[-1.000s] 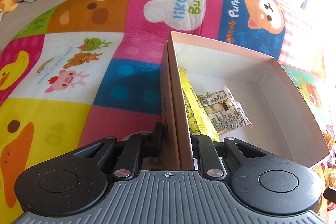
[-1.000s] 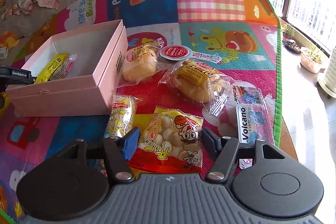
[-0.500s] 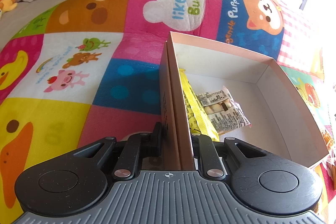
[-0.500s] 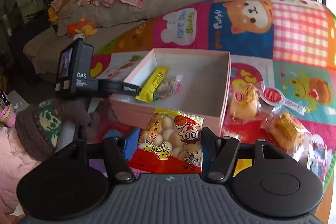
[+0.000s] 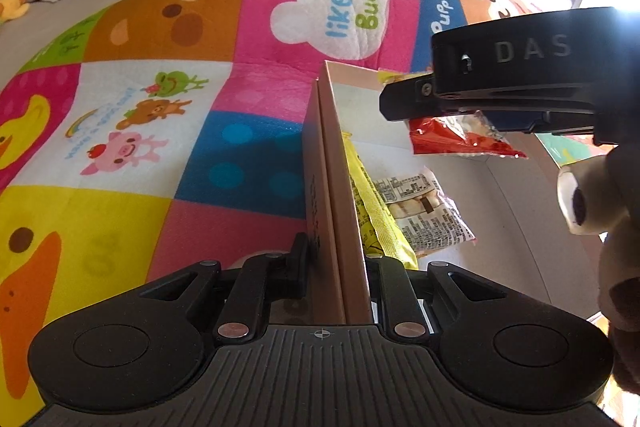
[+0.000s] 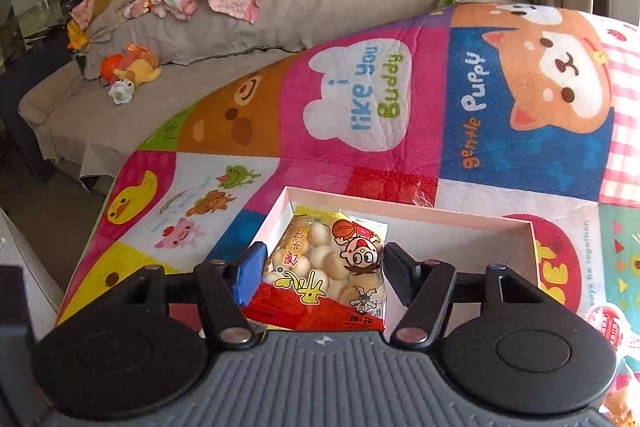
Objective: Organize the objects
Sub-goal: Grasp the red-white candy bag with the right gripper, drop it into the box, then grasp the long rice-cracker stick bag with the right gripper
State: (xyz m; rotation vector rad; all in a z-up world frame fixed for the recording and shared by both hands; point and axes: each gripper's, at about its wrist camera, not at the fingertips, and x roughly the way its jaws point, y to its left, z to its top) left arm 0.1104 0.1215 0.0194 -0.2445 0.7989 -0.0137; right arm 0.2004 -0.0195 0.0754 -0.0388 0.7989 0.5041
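My left gripper point(image 5: 335, 259) is shut on the near wall of the pink box point(image 5: 332, 187), one finger outside and one inside. In the box lie a yellow snack bar point(image 5: 374, 211) and a clear snack packet point(image 5: 424, 215). My right gripper point(image 6: 322, 267) is shut on a red and yellow bag of round snacks point(image 6: 332, 267) and holds it over the open pink box point(image 6: 460, 223). In the left wrist view the right gripper point(image 5: 404, 99) hangs above the box with the bag point(image 5: 460, 139) below its fingers.
The box stands on a colourful cartoon play mat point(image 5: 160, 107). A grey sofa point(image 6: 200, 39) with clothes and plush toys lies beyond the mat. A brown plush sleeve point(image 5: 612, 227) shows at the right edge of the left wrist view.
My right gripper carried the snack bag from the mat beside the box to over the box's inside. My left gripper stayed clamped on the box wall.
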